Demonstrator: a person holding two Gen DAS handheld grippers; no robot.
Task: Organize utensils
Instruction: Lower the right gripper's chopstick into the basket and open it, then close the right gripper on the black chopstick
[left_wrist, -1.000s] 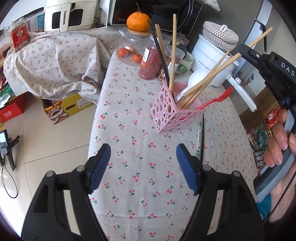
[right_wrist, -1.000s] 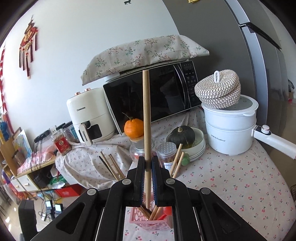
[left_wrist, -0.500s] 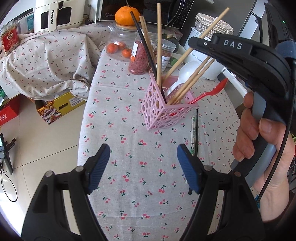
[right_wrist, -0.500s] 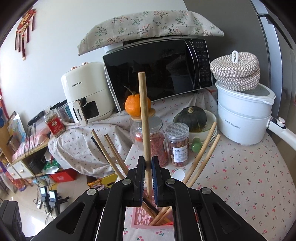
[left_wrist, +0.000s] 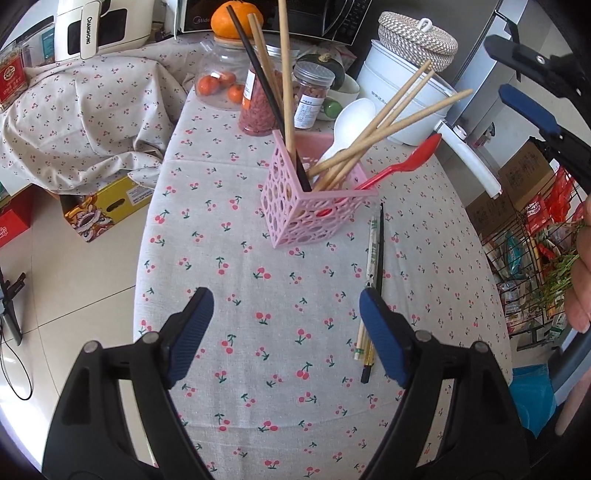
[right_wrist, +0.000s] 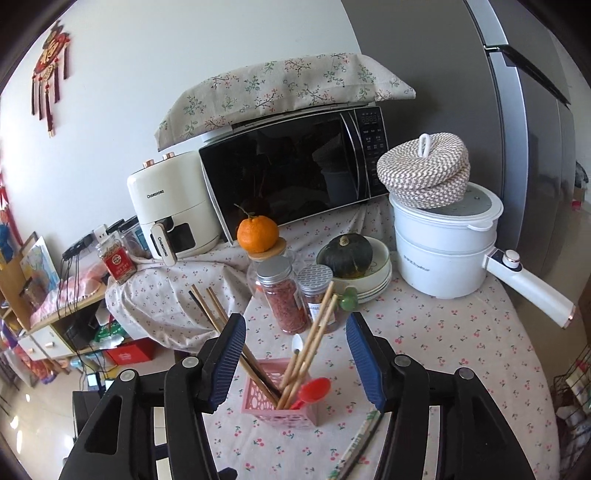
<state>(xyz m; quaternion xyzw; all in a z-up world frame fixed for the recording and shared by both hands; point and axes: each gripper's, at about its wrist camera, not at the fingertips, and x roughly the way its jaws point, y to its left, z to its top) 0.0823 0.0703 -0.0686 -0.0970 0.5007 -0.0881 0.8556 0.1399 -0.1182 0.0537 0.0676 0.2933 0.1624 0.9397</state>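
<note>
Beside the pink holder (left_wrist: 291, 206), bare tablecloth (left_wrist: 258, 369)

Bright, sharp daylight; heavy fisheye edge distortion

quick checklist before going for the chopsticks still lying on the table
1. Right gripper empty: ok. Its jaws have just been opening, nothing is between them, and the wooden chopstick stands in the pink holder.
2. Left gripper open and empty: ok.
3. Loose chopsticks reachable: ok, they lie flat on the tablecloth beside the holder, next to the left gripper's right-hand finger.
4. How many loose pieces lie there: cannot tell, they overlap.
5. Holder upright: ok.
6. Room in holder: cannot tell. It already holds several chopsticks, a red spoon and a white spoon.
</note>
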